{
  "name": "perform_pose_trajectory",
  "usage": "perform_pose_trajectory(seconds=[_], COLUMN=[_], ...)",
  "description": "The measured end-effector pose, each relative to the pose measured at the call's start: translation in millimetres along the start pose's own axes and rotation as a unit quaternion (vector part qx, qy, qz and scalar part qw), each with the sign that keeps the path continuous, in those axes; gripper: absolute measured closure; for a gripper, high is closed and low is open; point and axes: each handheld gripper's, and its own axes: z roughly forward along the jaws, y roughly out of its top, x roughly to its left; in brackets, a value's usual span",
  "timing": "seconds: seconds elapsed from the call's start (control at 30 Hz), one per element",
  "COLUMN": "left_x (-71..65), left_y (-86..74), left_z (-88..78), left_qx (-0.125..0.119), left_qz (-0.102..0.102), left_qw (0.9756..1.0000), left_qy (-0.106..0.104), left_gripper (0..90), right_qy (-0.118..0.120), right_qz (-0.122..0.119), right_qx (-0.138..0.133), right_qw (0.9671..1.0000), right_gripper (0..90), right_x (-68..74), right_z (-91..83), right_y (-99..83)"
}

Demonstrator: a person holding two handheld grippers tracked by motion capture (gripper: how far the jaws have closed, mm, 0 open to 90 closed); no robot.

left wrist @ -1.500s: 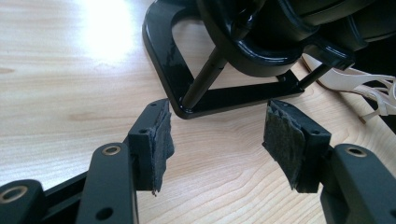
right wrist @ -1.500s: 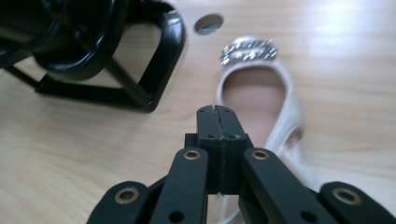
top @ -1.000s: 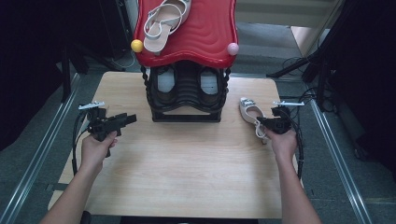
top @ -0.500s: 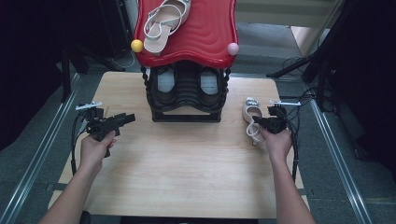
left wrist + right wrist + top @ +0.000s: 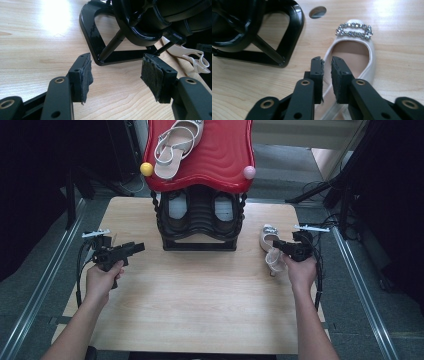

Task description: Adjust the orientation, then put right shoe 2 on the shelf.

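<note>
While resting on the table [image 5: 200, 300] just right of the rack [image 5: 200, 227], shoe [image 5: 359, 50] not yet lifted. Right gripper [image 5: 326, 62]: jaws just been opening, now a narrow gap astride the shoe's side edge, pads look off it, so no firm hold. Left gripper [image 5: 115, 75]: wide open, empty, near rack base. Step, prob.: re-gripping shoe for the rack, other sandal [image 5: 177, 142] already on top. Next: close on rim, lift clear w/o dragging strap.
</note>
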Motion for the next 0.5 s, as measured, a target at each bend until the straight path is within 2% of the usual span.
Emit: perform_pose_trajectory(seconds=[0.2,0.3,0.4,0.5], left_x=[-0.7,-1.2,-1.2,-1.1], left_y=[-0.6,-1.0,-1.3,-1.5], left_z=[1.4,2.4,2.8,3.4], left_qx=[0.009,0.009,0.010,0.010], left_qz=[0.005,0.004,0.005,0.003], left_qw=[1.0000,1.0000,0.9999,0.9999], left_qy=[-0.001,-0.002,-0.002,-0.001], left_gripper=[41.1,41.0,40.9,40.9], right_qy=[0.012,0.013,0.005,-0.001], right_qz=[-0.004,-0.005,-0.005,0.007], right_qx=[-0.008,0.003,0.011,0.022], right_qw=[0.9999,0.9999,0.9999,0.9997], right_gripper=[69.8,67.1,66.5,66.5], right_x=[11.4,15.1,14.3,9.8], right_z=[1.7,10.1,17.4,23.3], right_y=[2.1,-0.1,-2.9,-6.2])
